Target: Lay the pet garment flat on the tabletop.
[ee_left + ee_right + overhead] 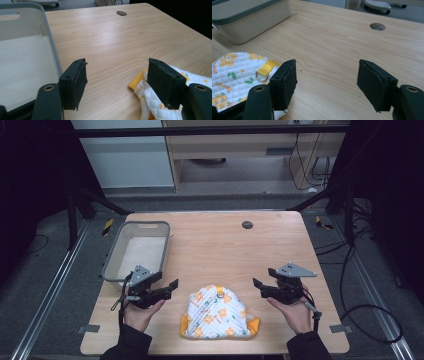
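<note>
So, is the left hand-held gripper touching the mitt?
Apart. High view shows bare table between the left hand-held gripper and the mitt.

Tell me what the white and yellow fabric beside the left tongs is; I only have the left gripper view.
Observer: It is a quilted cloth printed with orange flowers, heaped near the front edge of the table.
Operator: Is there anything on it to hook or pinch?
Observer: Yes, a yellow loop at its top carries a metal ring.
Operator: And where are the right tongs?
Observer: The right tongs are open with nothing between them. They are on the cloth's right side and not touching it.
</note>
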`<action>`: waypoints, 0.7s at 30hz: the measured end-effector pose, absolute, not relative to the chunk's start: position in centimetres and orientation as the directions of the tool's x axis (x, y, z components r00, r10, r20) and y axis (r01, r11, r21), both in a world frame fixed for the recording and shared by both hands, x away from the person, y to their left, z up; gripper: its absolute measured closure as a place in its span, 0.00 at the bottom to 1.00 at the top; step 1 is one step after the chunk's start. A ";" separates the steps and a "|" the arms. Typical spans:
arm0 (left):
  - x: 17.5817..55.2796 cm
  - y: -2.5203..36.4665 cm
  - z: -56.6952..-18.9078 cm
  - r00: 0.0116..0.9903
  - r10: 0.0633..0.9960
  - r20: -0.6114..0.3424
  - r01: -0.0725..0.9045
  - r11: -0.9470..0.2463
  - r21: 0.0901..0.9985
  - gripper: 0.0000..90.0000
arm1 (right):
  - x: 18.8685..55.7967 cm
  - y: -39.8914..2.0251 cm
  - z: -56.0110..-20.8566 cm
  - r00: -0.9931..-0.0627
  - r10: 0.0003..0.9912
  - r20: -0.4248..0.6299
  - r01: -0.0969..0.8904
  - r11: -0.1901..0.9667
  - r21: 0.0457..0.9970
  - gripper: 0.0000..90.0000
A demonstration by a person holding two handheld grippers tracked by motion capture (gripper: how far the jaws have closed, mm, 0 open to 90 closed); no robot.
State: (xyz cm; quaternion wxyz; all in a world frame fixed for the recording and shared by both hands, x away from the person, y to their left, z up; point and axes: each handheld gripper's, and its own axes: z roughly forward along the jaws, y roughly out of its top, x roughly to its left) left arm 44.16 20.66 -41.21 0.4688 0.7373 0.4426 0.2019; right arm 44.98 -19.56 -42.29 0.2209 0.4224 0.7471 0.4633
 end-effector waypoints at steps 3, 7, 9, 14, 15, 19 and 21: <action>44.2 20.0 -41.8 0.540 0.833 -0.118 0.473 -0.184 0.861 0.35 | 45.0 -19.2 -43.0 -0.559 0.826 0.071 0.439 0.222 0.871 0.37; 44.3 18.8 -42.7 0.568 0.815 -0.113 0.495 -0.228 0.838 0.35 | 45.0 -18.6 -43.7 -0.575 0.815 0.076 0.465 0.248 0.850 0.38; 44.3 18.4 -42.9 0.580 0.808 -0.108 0.496 -0.245 0.833 0.35 | 45.0 -18.3 -44.0 -0.581 0.810 0.078 0.469 0.255 0.846 0.38; 44.1 17.4 -43.4 0.605 0.789 -0.107 0.498 -0.270 0.824 0.35 | 44.8 -17.7 -44.6 -0.603 0.793 0.085 0.481 0.277 0.832 0.39; 44.1 17.2 -43.5 0.609 0.786 -0.107 0.499 -0.274 0.822 0.35 | 44.8 -17.6 -44.8 -0.606 0.791 0.089 0.487 0.280 0.828 0.39; 44.2 16.6 -44.2 0.629 0.770 -0.107 0.512 -0.306 0.803 0.36 | 44.8 -17.0 -45.6 -0.621 0.777 0.103 0.502 0.293 0.814 0.40; 44.3 16.3 -44.6 0.634 0.765 -0.112 0.518 -0.313 0.796 0.36 | 44.8 -16.6 -46.0 -0.627 0.771 0.110 0.510 0.300 0.806 0.41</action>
